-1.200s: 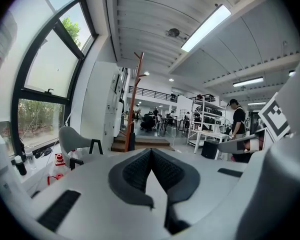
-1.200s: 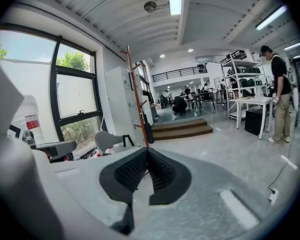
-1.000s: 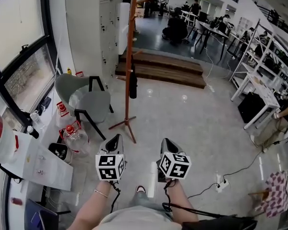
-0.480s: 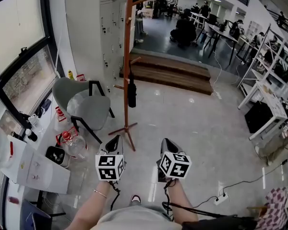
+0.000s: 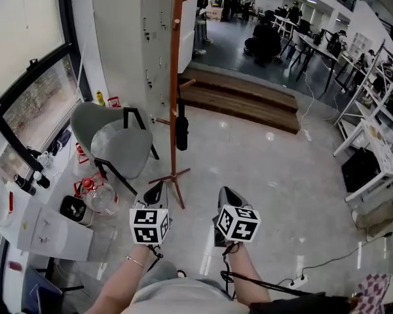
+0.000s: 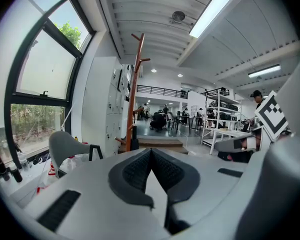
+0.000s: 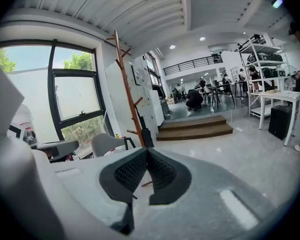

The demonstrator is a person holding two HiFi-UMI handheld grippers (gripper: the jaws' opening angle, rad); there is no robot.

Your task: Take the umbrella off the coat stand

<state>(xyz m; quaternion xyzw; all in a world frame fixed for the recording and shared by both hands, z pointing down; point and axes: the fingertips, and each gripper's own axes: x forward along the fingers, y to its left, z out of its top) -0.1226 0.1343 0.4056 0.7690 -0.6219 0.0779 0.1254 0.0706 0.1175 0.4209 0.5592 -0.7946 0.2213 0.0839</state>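
A tall reddish-brown coat stand [image 5: 175, 77] rises from the tiled floor ahead of me. A folded black umbrella [image 5: 181, 131] hangs from one of its lower pegs. The stand [image 6: 135, 91] and the umbrella [image 6: 134, 143] show past the jaws in the left gripper view, and the stand [image 7: 128, 91] with the umbrella [image 7: 147, 136] in the right gripper view. My left gripper [image 5: 158, 189] and right gripper [image 5: 226, 193] are held side by side short of the stand's feet. Both are shut with nothing in them.
A grey chair [image 5: 114, 138] stands left of the stand, with water jugs [image 5: 99, 195] and a white desk [image 5: 46, 231] along the window wall. Wooden steps [image 5: 249, 100] lie beyond. White shelving [image 5: 373, 129] and floor cables [image 5: 314, 270] are to the right.
I have walked toward the coat stand: it and the umbrella have drawn nearer and larger in the head view. Both grippers keep the same pose, shut.
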